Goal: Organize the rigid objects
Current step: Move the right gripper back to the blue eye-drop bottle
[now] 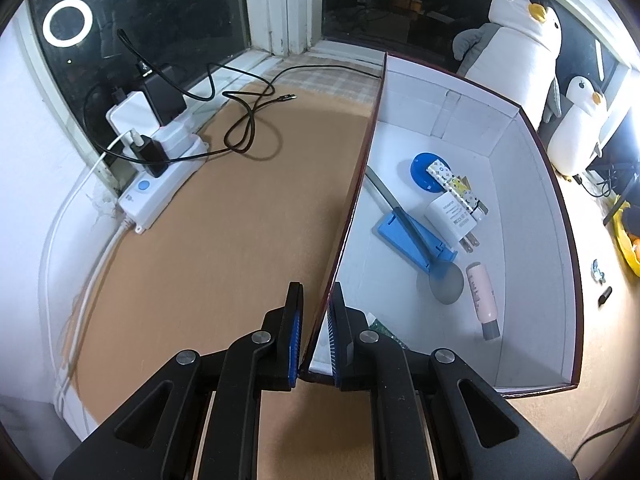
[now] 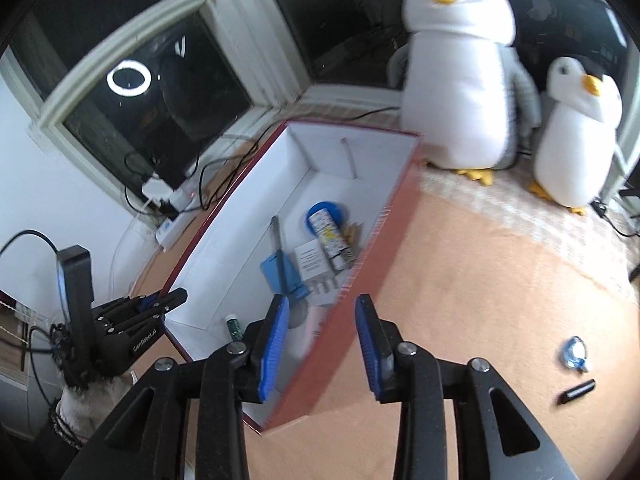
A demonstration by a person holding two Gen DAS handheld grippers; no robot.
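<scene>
Clamping the near wall of a white-lined box [image 1: 532, 208] between its blue pads, the left gripper [image 1: 314, 334] stood shut on that maroon-edged wall at the corner closest to the camera, while the right gripper [image 2: 322, 344] hung over the box's other long wall with its jaws parted and nothing pressed between them. The left gripper's black body, seen from the right wrist view, bore white lettering that read "GenRobot.AI". Inside the box lay the sorted items: a white plug adapter [image 1: 450, 216] with small grey print too fine to read, a patterned tube [image 1: 454, 186] resting across a blue round lid [image 1: 420, 168], a blue flat holder [image 1: 412, 240] crossed by a grey rod [image 1: 382, 192], a pale pink bottle [image 1: 482, 296] with a grey cap lying near the right wall, and a small green-patterned piece [image 2: 234, 326] in the near corner. On the tan table [image 2: 480, 280] outside the box, beyond the right gripper, sat a small blue and clear object [image 2: 575, 354] and, just below it, a black stick [image 2: 576, 392]. Two plush penguins [image 2: 460, 80] stood at the table's far edge, and a white power strip [image 1: 160, 188] with plugged chargers lay by the dark window.
</scene>
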